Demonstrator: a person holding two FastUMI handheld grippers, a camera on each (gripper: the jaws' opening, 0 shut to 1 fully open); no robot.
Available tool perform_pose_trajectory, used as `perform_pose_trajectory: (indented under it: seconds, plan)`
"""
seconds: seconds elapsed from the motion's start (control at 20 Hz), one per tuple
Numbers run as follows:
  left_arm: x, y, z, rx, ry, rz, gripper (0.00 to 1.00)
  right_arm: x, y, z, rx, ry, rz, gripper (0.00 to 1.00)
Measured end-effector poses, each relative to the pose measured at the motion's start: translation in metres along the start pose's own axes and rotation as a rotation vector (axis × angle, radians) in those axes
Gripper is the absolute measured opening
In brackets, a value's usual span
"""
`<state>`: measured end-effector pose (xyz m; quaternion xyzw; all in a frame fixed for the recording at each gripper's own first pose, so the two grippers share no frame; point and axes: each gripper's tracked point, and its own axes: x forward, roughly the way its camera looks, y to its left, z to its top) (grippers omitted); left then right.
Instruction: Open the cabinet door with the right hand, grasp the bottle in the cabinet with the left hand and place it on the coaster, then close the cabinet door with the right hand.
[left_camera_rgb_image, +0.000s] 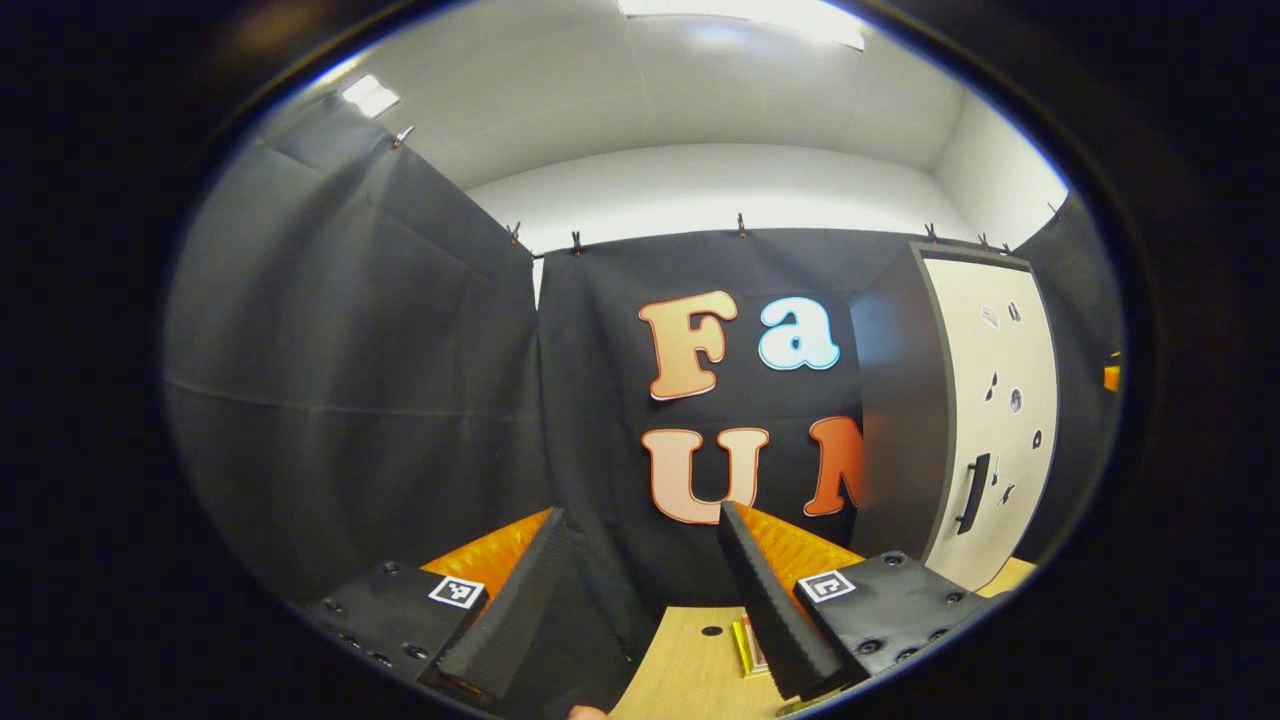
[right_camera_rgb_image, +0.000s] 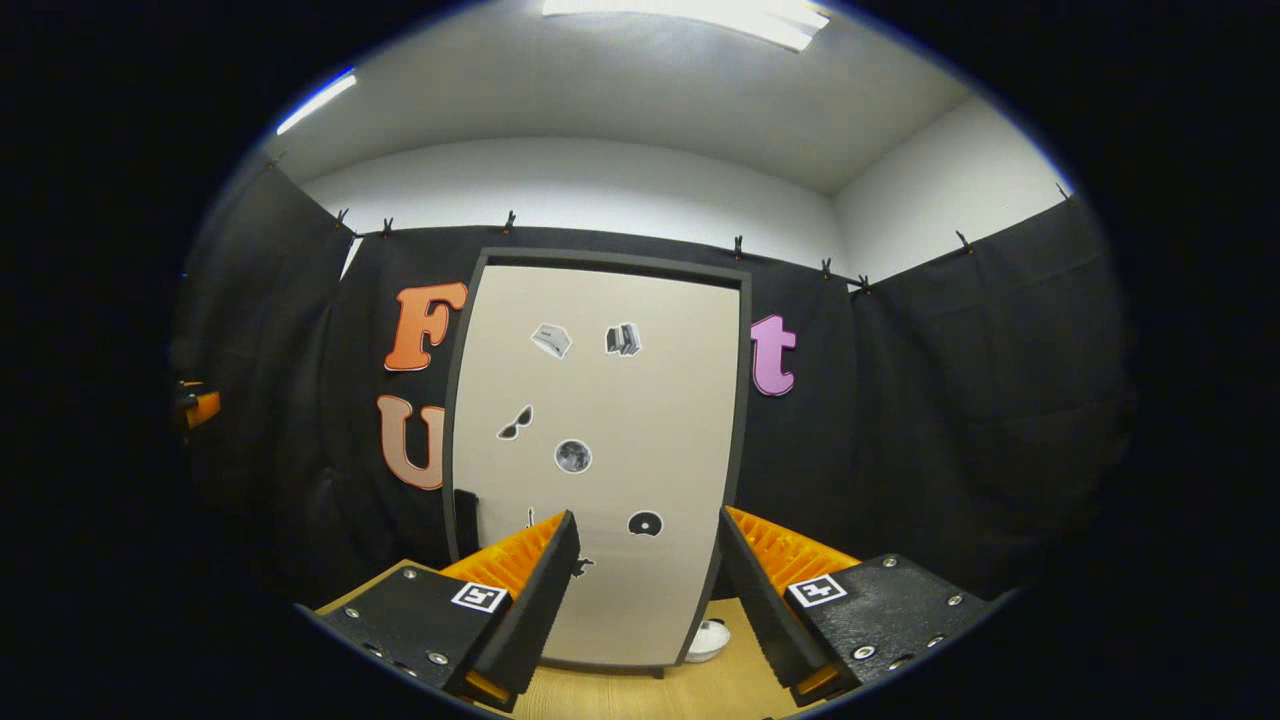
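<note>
The cabinet (right_camera_rgb_image: 600, 400) stands on the table against the back cloth, its pale door shut and dotted with small stickers. A dark handle (right_camera_rgb_image: 465, 515) sits low on the door's left edge. My right gripper (right_camera_rgb_image: 648, 515) is open and empty, facing the door's lower middle from some way off. In the left gripper view the cabinet (left_camera_rgb_image: 985, 420) is off to the right, with the handle (left_camera_rgb_image: 972, 492) visible. My left gripper (left_camera_rgb_image: 641, 512) is open and empty, pointing at the back cloth left of the cabinet. The shut door hides whatever is inside.
The wooden table (left_camera_rgb_image: 690, 665) lies below my left fingers, with a small flat yellow-edged thing (left_camera_rgb_image: 748, 645) on it. A small white round object (right_camera_rgb_image: 708, 640) lies by the cabinet's lower right corner. Black cloth walls close in on both sides.
</note>
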<state>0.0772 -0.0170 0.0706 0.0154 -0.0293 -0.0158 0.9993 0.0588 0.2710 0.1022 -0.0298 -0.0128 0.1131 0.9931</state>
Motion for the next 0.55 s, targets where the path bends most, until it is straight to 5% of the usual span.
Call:
perform_pose_trajectory:
  seconds: [0.55]
  plan:
    - [-0.004, 0.035, 0.011, -0.032, 0.007, 0.000, 0.99, -0.026, -0.002, 0.008, -0.039, -0.016, -0.029, 0.88]
